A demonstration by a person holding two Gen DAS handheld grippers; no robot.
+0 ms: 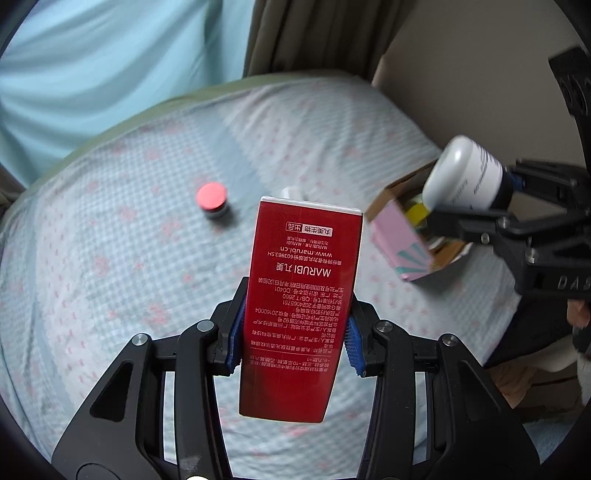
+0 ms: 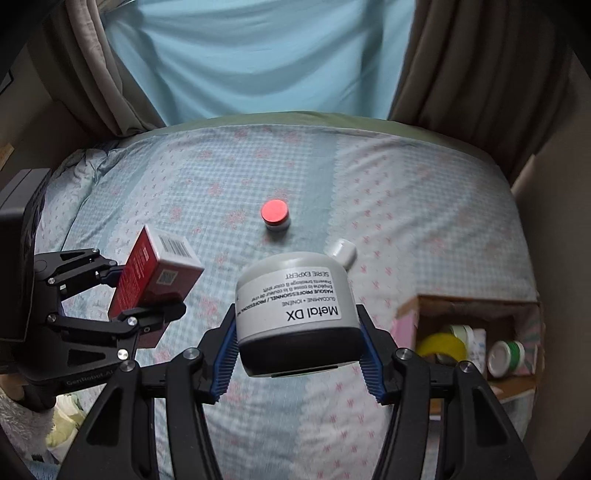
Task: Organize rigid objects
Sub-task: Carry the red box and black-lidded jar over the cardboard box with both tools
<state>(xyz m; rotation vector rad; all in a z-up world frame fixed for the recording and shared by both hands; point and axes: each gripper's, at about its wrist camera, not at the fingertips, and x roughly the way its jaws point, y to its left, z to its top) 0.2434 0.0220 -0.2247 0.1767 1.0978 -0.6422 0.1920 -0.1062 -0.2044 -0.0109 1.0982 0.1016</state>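
Gripping: L fingers (image 1: pixel 236 328) clamp red box (image 1: pixel 299 295); R fingers (image 2: pixel 225 354) clamp jar (image 2: pixel 295 306).

You are looking down on a bed (image 2: pixel 332 177) covered with a pale blue checked sheet (image 2: pixel 207 177) printed with small pink flowers; a plain green edge (image 2: pixel 295 118) runs along its far side. Behind it hangs a light blue curtain (image 2: pixel 266 55), glowing softly with daylight, and on each side of it you have heavier grey-brown drapes (image 2: pixel 461 66). To your right a beige wall (image 1: pixel 461 44) rises beside the bed. In the left wrist view the same blue curtain (image 1: pixel 110 66) fills the upper left, with a drape (image 1: pixel 314 33) beside it. The light is dim and even, with soft shadows on the sheet.
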